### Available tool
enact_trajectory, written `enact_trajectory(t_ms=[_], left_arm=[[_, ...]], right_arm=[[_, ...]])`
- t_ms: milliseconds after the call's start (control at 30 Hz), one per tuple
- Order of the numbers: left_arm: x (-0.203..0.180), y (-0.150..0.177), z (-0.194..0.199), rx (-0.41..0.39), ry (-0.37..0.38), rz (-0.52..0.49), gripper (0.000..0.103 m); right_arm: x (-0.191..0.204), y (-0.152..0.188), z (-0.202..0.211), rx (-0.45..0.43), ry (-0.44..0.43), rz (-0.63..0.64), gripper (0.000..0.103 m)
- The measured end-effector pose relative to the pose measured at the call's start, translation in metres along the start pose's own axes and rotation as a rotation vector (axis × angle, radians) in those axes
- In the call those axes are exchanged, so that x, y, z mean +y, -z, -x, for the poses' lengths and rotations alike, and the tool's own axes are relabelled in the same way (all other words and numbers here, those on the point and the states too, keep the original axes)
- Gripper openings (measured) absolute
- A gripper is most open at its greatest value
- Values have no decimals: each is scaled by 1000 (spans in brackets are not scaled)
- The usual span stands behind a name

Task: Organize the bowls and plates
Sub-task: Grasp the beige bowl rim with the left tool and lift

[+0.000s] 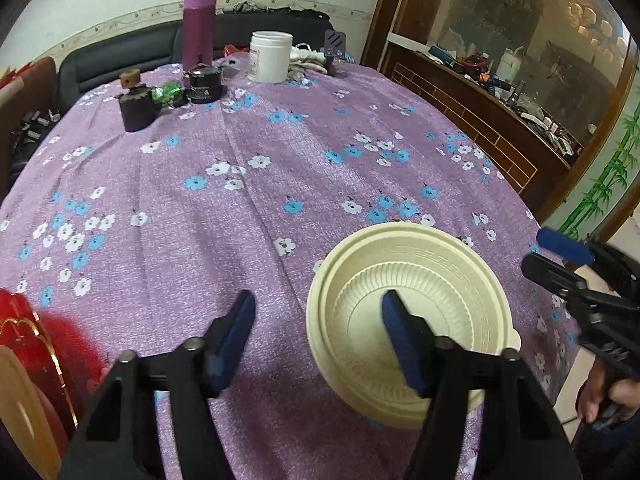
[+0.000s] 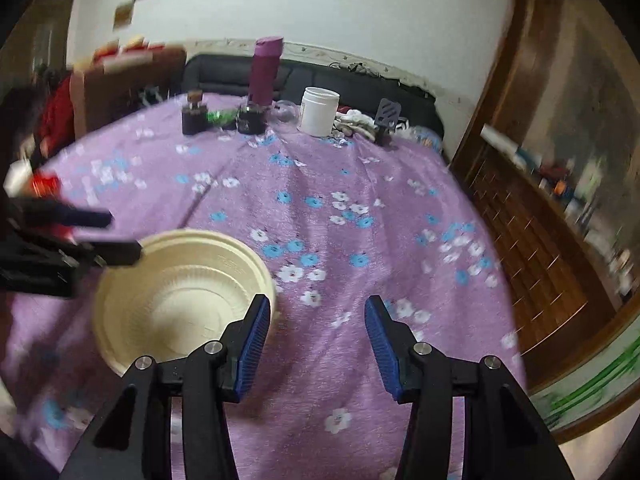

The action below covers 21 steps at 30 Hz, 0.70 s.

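A stack of cream ribbed bowls (image 1: 416, 280) stands on the purple flowered tablecloth (image 1: 256, 184) near the front right. My left gripper (image 1: 320, 316) is open and empty above the cloth; its right finger (image 1: 400, 336) hangs over the bowl's inside. My right gripper (image 2: 316, 328) is open and empty, just right of the same bowls (image 2: 176, 284). It also shows in the left wrist view (image 1: 560, 256), beyond the bowls' right edge. The left gripper shows at the left in the right wrist view (image 2: 108, 236). A red plate and a tan plate (image 1: 24, 360) sit at the far left.
At the table's far side stand a purple bottle (image 1: 199, 24), a white jar (image 1: 270, 56), a dark jar (image 1: 205, 84), a dark stoppered pot (image 1: 134, 104) and a green wrapper (image 1: 168, 92). A black sofa (image 1: 120, 56) lies behind. A wooden cabinet (image 1: 480, 112) runs along the right.
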<state>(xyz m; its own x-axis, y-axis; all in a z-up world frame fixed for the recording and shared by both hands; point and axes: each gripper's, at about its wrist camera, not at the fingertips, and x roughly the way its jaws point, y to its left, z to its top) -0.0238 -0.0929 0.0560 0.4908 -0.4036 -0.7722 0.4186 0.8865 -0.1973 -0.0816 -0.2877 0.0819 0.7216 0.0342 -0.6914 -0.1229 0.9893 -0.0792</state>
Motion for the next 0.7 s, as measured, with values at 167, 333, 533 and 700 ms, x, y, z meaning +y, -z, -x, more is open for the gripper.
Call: enact_trajectory(t_ms=[167, 333, 533, 700], left_arm=[[4, -2, -15, 42, 8, 16, 40], [11, -2, -25, 57, 43, 51, 35], [1, 7, -30, 77, 50, 20, 20], [-8, 14, -10, 35, 37, -8, 20]], right_arm=[[-29, 10, -4, 52, -273, -253, 53], [-26, 17, -14, 100, -343, -309, 52], [-16, 27, -28, 166, -375, -312, 26], [-18, 25, -25, 129, -329, -303, 19]])
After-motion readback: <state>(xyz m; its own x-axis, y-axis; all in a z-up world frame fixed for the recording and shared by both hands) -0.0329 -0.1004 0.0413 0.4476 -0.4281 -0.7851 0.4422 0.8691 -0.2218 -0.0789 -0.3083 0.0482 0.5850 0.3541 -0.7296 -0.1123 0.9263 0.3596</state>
